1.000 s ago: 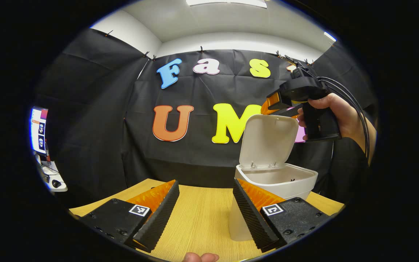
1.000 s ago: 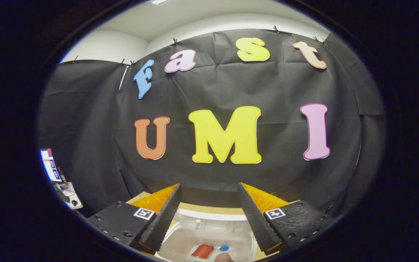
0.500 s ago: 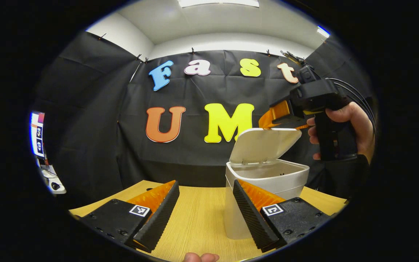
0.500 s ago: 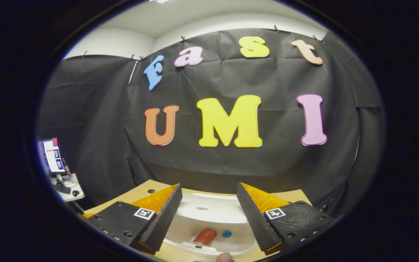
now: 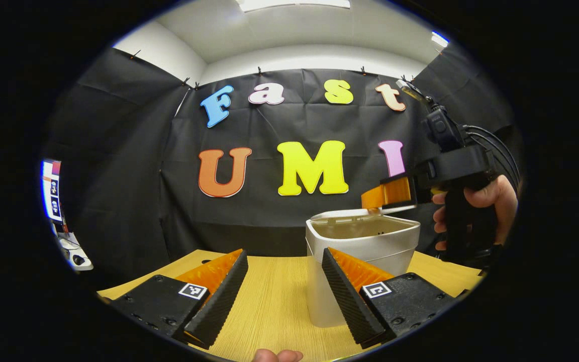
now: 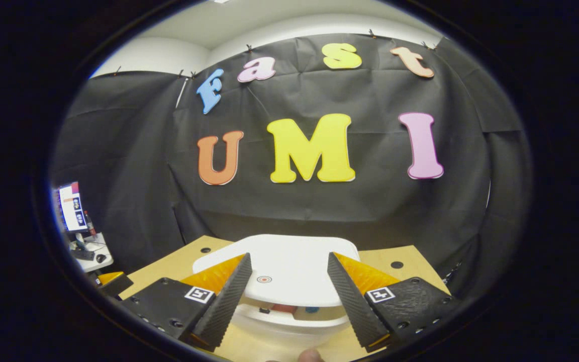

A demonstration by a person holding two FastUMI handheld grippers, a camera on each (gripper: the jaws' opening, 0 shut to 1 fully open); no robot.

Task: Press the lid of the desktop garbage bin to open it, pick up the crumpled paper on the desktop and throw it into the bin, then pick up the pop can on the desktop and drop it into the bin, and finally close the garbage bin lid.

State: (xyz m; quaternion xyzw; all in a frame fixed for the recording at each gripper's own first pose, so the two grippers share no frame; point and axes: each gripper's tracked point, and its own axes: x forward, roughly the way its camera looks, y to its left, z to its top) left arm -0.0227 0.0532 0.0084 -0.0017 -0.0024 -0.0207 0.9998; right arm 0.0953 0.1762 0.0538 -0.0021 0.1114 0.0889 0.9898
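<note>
Nearly shut, the light, stiff plastic lid [image 6: 289, 269] wants pressing at its near edge; the right hand-held gripper [image 6: 288, 296], jaws wide, rests over it.

Your right gripper [image 5: 387, 193] at the frame's right has a black pistol handle [image 5: 463, 221], black cables [image 5: 490, 138], square markers

one bin [image 5: 365, 241], one lid [image 6: 289, 269], two claws [image 5: 282, 296]
</note>
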